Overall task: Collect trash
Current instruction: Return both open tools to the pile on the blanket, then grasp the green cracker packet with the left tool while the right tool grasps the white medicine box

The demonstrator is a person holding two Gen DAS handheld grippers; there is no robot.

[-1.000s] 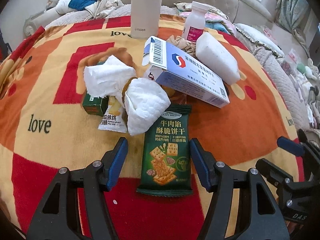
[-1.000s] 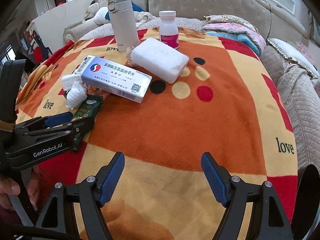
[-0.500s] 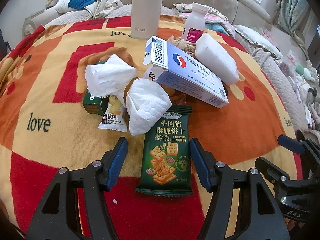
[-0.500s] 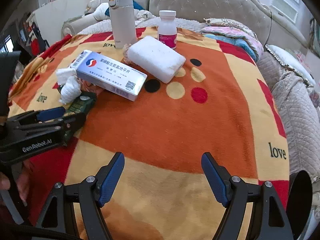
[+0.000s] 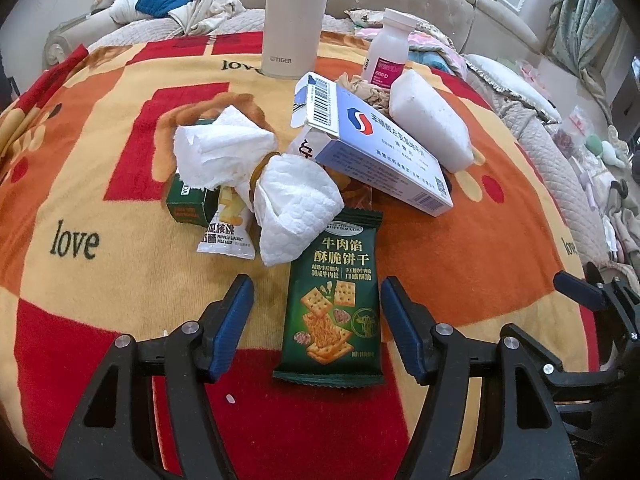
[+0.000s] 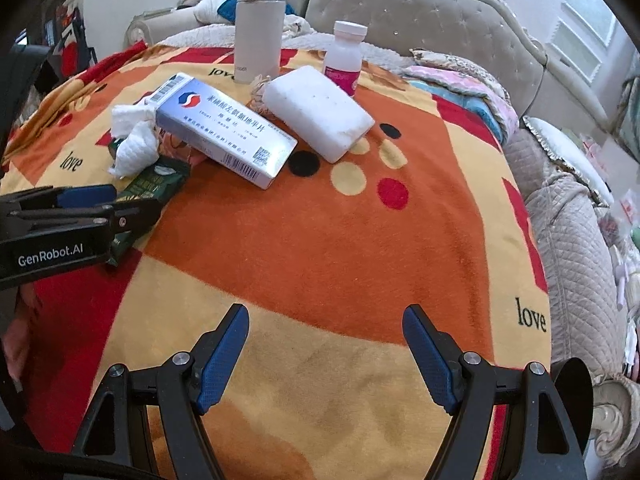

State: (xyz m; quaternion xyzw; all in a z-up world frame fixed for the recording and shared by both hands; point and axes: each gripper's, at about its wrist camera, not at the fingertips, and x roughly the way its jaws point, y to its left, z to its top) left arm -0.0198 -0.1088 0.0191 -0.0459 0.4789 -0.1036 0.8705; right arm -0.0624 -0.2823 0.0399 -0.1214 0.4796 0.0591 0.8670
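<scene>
A green biscuit packet [image 5: 332, 300] lies flat on the patterned blanket [image 5: 460, 248]. It sits between the fingers of my left gripper [image 5: 316, 284], whose jaws are opening with the pads clear of it. Beyond it lie two crumpled white tissues [image 5: 296, 208], a white snack sachet [image 5: 228, 232] and a small green box [image 5: 188, 204]. My right gripper [image 6: 326, 312] hangs open over bare blanket with nothing between its fingers. In its view the left gripper [image 6: 80, 208] stands at the left edge over the green packet [image 6: 156, 184].
A blue-white medicine box [image 5: 376, 152] leans on the pile, with a white block [image 5: 428, 116] behind it. A beige thermos [image 5: 294, 20] and a white pill bottle [image 5: 388, 52] stand at the back. A tufted sofa [image 6: 420, 12] and quilted cushions ring the blanket.
The right wrist view has rolled slightly, so the pile sits a little higher in it. The left gripper has stayed over the green packet.
</scene>
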